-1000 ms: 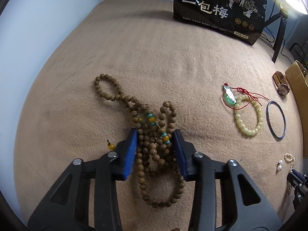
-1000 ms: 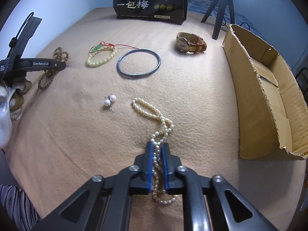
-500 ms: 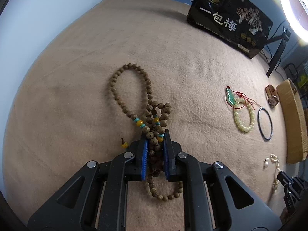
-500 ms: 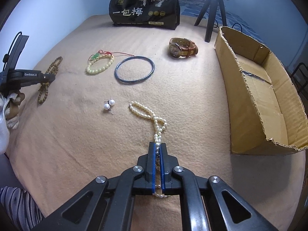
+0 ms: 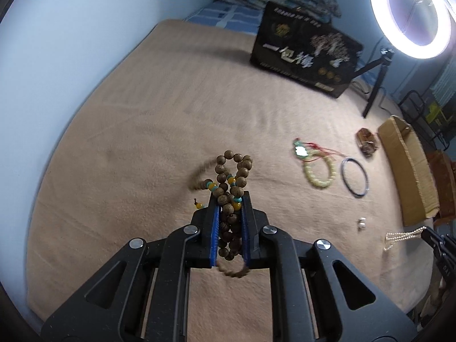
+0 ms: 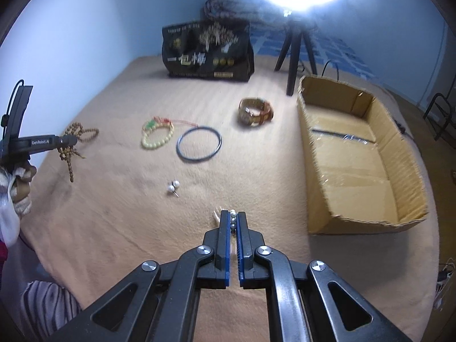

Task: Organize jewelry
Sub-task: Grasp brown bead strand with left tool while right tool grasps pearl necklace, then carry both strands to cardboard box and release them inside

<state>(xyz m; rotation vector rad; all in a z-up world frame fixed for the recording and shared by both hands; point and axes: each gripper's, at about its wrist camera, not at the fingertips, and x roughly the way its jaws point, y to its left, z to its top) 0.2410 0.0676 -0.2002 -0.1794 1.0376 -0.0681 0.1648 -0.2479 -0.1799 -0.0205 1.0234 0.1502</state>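
Observation:
My left gripper (image 5: 230, 199) is shut on a wooden bead necklace (image 5: 231, 179) and holds it lifted off the tan blanket; its loops dangle, also seen in the right wrist view (image 6: 71, 145). My right gripper (image 6: 233, 216) is shut on a pearl necklace (image 6: 233, 219), lifted above the blanket; it hangs from the gripper in the left wrist view (image 5: 401, 235). On the blanket lie a pale bead bracelet with a green pendant (image 6: 157, 135), a dark bangle (image 6: 199, 144), a brown watch (image 6: 255, 111) and pearl earrings (image 6: 173, 186).
An open cardboard box (image 6: 356, 154) sits on the blanket at the right. A black bag with Chinese lettering (image 6: 208, 54) and a ring-light tripod (image 6: 293, 57) stand at the back. A blue wall runs along the left.
Both grippers have risen from the blanket, each lifting its necklace. The wooden beads and the pearls, lying on the blanket before, now hang free.

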